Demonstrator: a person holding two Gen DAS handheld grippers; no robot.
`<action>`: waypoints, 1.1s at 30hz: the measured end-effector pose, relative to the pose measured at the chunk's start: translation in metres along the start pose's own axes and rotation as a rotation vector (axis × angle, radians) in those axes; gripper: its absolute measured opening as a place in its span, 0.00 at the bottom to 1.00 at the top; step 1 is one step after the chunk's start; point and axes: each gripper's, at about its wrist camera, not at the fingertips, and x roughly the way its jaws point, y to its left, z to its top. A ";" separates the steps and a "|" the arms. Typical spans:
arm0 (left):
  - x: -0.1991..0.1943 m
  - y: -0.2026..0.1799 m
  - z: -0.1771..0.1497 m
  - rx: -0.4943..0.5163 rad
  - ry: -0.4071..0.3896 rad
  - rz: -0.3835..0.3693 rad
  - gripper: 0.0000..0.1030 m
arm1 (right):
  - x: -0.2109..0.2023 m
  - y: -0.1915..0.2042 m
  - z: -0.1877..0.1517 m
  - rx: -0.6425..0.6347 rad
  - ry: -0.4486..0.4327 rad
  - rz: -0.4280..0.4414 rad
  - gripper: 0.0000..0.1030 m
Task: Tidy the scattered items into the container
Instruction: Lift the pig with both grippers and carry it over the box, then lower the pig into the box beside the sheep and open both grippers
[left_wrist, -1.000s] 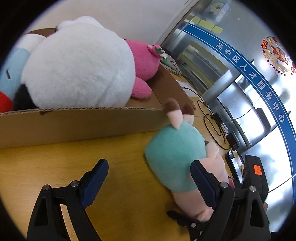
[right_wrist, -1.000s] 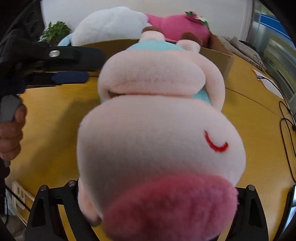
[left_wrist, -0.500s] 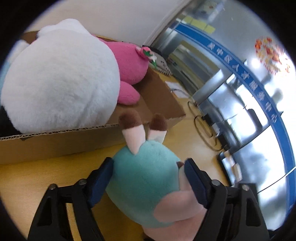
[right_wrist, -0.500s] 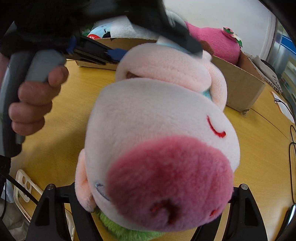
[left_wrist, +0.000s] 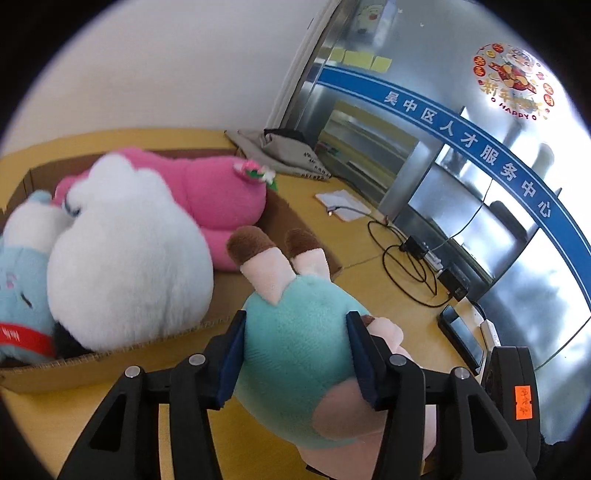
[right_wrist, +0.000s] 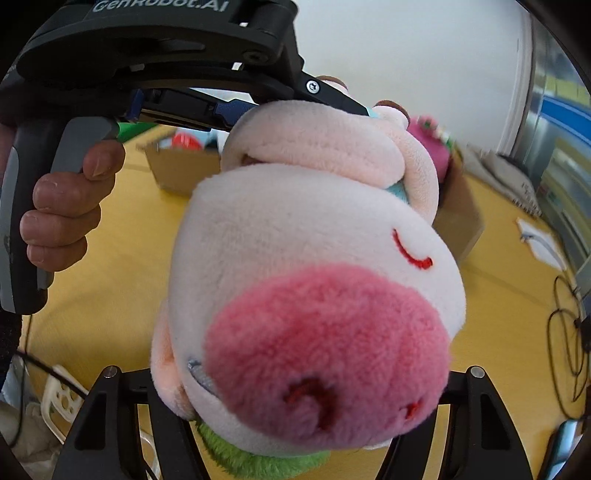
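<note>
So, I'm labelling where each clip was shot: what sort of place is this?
Probably an office or public service centre: a blue sign band with Chinese lettering on glass partitions, and a long wooden table with cables.

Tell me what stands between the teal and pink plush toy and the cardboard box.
Only the box's near wall. The plush toy is beside it. Inside, the white toy and pink toy fill most of the room.

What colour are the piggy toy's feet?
Brown, on the plush pig; its two feet show best in the left wrist view.
</note>
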 end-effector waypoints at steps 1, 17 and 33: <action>-0.007 -0.007 0.012 0.028 -0.020 0.008 0.50 | -0.008 -0.005 0.009 -0.005 -0.027 -0.008 0.73; 0.045 0.014 0.134 0.145 -0.066 0.169 0.50 | 0.078 -0.077 0.137 0.026 -0.161 0.006 0.77; 0.139 0.072 0.105 0.019 0.148 0.284 0.49 | 0.047 -0.076 0.094 0.095 -0.173 -0.086 0.74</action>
